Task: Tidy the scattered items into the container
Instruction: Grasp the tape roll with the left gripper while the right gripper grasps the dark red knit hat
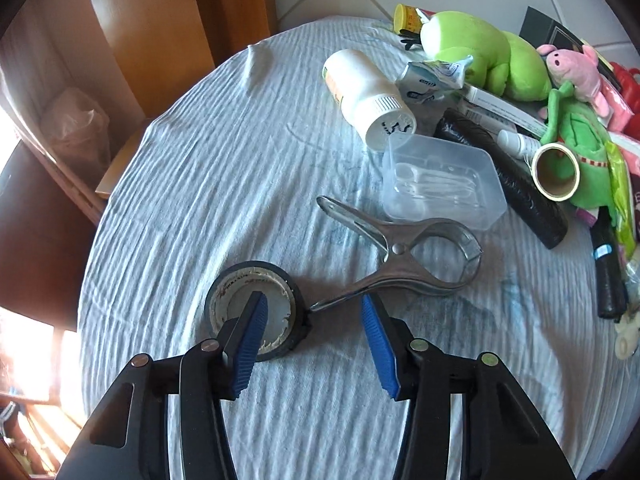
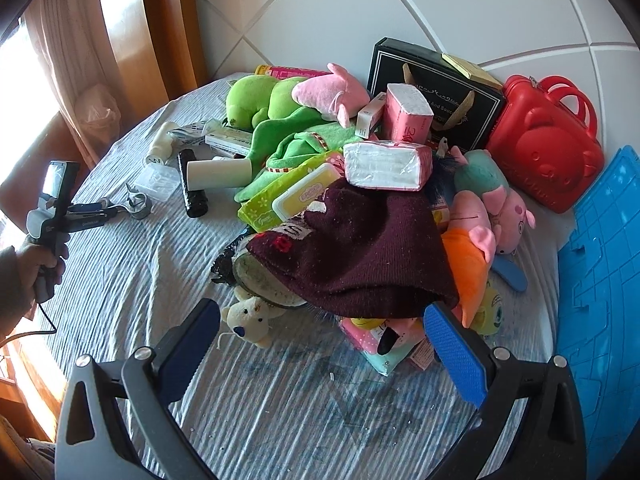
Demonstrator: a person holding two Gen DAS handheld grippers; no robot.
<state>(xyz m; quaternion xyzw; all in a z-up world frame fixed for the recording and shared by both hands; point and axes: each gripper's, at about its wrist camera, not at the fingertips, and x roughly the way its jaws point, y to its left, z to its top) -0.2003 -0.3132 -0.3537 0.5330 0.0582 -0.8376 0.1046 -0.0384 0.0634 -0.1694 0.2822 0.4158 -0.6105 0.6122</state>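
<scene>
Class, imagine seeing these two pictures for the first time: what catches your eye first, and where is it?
A heap of soft toys and packets, topped by a maroon knit hat, fills the bed's middle. A red bear-faced case leans against the headboard behind it. Nearer, the left gripper straddles the wall of a black tape roll beside a metal clamp.

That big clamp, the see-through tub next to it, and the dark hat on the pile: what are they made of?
Clamp: looks like bare metal, silvery with bright glints.
Tub: likely thin clear plastic, since the cloth shows through its walls.
Hat: maroon knitted yarn, ribbed and fuzzy; the fibre cannot be told.
</scene>
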